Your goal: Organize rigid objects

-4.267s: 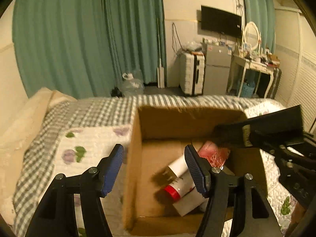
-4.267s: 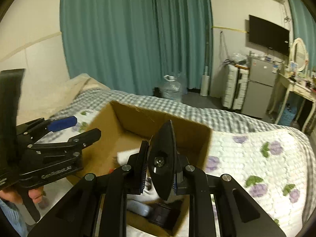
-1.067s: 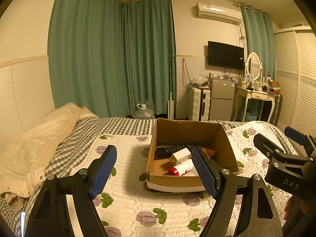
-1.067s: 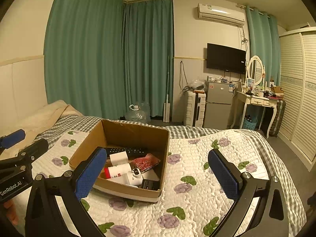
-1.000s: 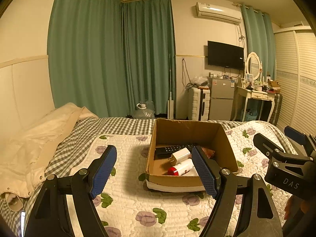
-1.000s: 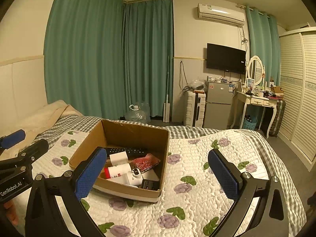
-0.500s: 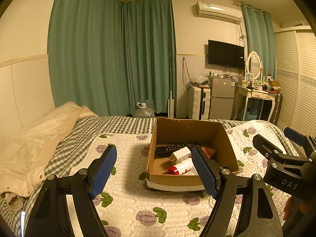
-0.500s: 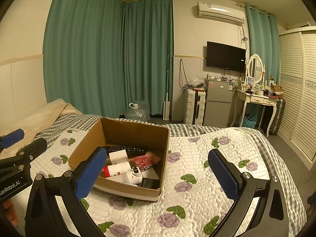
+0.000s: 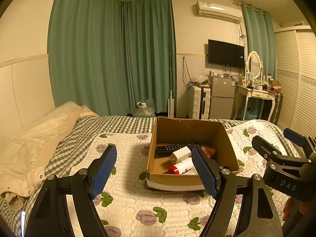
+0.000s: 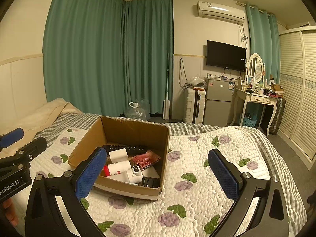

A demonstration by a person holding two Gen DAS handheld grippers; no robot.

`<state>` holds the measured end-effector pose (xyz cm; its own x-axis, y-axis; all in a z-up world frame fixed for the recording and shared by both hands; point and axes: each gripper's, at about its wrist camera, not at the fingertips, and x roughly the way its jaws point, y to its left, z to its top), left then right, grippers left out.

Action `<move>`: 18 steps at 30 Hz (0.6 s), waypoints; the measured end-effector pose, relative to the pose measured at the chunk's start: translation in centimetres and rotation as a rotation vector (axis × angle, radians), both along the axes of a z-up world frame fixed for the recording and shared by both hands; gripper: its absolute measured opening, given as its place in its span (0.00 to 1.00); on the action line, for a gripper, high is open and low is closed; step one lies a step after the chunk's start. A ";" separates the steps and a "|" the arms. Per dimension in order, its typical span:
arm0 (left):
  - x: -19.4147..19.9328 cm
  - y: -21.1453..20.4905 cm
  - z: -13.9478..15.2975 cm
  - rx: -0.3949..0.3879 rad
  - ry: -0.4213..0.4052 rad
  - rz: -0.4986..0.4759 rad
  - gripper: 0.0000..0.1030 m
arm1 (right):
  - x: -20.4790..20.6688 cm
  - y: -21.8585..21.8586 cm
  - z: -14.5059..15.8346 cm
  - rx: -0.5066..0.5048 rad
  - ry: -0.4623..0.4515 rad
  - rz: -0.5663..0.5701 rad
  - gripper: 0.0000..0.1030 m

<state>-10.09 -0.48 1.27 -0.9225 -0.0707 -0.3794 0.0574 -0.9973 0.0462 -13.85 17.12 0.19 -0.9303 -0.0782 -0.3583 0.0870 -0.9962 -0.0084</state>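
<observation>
An open cardboard box (image 9: pixel 225 138) (image 10: pixel 86 148) sits on the quilted bed. Inside lie a black remote (image 9: pixel 173 147) (image 10: pixel 126 148), a white charger (image 9: pixel 180 152), a white bottle with a red cap (image 9: pixel 181 166) (image 10: pixel 118 168), a red patterned packet (image 10: pixel 146 160) and a small black item (image 10: pixel 149 181). My left gripper (image 9: pixel 154 171) is open and empty, held back from the box's near left. My right gripper (image 10: pixel 158 173) is open and empty, near the box's right front corner.
The floral quilt (image 10: pixel 197 177) covers the bed over a checked sheet (image 9: pixel 122 122). A cream jacket (image 9: pixel 39 138) lies at the left. Beyond the bed stand a water jug (image 10: pixel 136 110), a white suitcase (image 10: pixel 194 106), a small fridge (image 10: pixel 218 100) and a dressing table (image 10: pixel 256 96).
Since 4.3 s ago both grippers have pulled back from over the box; my right gripper, then shut on a dark object, is now open and empty. Over the last second nothing has visibly moved.
</observation>
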 end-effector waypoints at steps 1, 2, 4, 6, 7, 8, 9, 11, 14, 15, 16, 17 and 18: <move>0.0 0.0 0.0 0.001 -0.001 0.000 0.79 | 0.0 0.0 0.0 0.001 -0.001 0.000 1.00; 0.0 0.0 0.0 0.001 -0.001 0.000 0.79 | 0.0 0.0 0.0 0.001 -0.001 0.000 1.00; 0.0 0.0 0.0 0.001 -0.001 0.000 0.79 | 0.0 -0.1 -0.1 0.001 -0.001 -0.001 1.00; 0.0 0.0 0.0 0.001 0.000 0.000 0.79 | 0.0 0.0 0.0 0.000 -0.001 0.000 1.00; 0.0 0.0 0.0 0.002 -0.001 0.000 0.79 | 0.0 -0.1 -0.1 0.000 -0.001 -0.001 1.00; 0.0 0.0 0.0 0.001 0.000 0.001 0.79 | 0.0 0.0 0.0 0.000 0.000 0.000 1.00; 0.0 0.0 0.0 0.001 -0.001 0.001 0.79 | 0.0 0.0 -0.1 0.000 0.000 -0.001 1.00; 0.0 0.0 0.0 0.000 0.000 0.002 0.79 | 0.0 -0.1 -0.1 0.001 0.000 0.000 1.00; 0.0 0.0 0.0 0.001 -0.001 0.002 0.79 | 0.0 -0.1 -0.1 0.000 -0.001 0.000 1.00; 0.0 0.0 0.0 0.000 -0.001 0.001 0.79 | 0.0 -0.1 -0.1 0.001 -0.002 0.000 1.00; 0.0 0.0 0.0 -0.001 -0.002 0.002 0.79 | 0.1 -0.1 -0.2 0.002 -0.002 -0.001 1.00; 0.0 0.0 0.0 -0.001 -0.002 0.003 0.79 | 0.0 -0.1 -0.2 0.002 -0.003 -0.001 1.00; 0.0 -0.1 -0.1 -0.001 -0.004 0.005 0.79 | 0.0 -0.2 -0.2 0.003 -0.004 -0.002 1.00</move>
<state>-10.08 -0.54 1.20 -0.9206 -0.0757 -0.3830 0.0623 -0.9969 0.0475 -13.84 16.96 -0.01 -0.9292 -0.0758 -0.3618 0.0855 -0.9963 -0.0110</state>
